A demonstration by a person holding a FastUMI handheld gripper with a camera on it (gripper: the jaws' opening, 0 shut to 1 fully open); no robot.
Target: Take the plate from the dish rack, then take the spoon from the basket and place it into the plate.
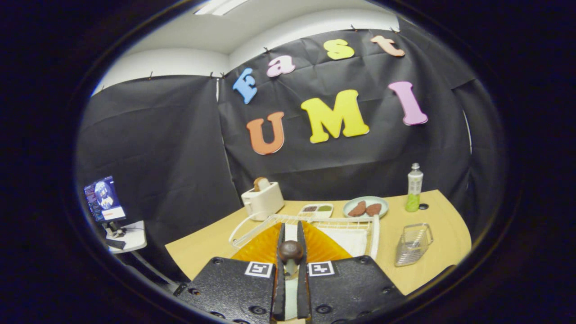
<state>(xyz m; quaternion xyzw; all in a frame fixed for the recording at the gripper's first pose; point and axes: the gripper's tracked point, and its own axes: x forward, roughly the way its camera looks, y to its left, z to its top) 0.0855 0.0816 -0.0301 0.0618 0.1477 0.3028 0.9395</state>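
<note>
Plate (pixel 265 245) edge pinched in gripper (pixel 290 238), above dish rack (pixel 360 225).

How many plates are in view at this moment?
2. An orange plate stands in the dish rack with the claw closed on its rim. A pale plate holding two brown patties sits beyond the rack. The orange plate could hide others.

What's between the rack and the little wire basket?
Bare table. In the gripper view the rack and basket stand apart, nothing between. The gripper has its fingers shut on the orange plate.
</note>
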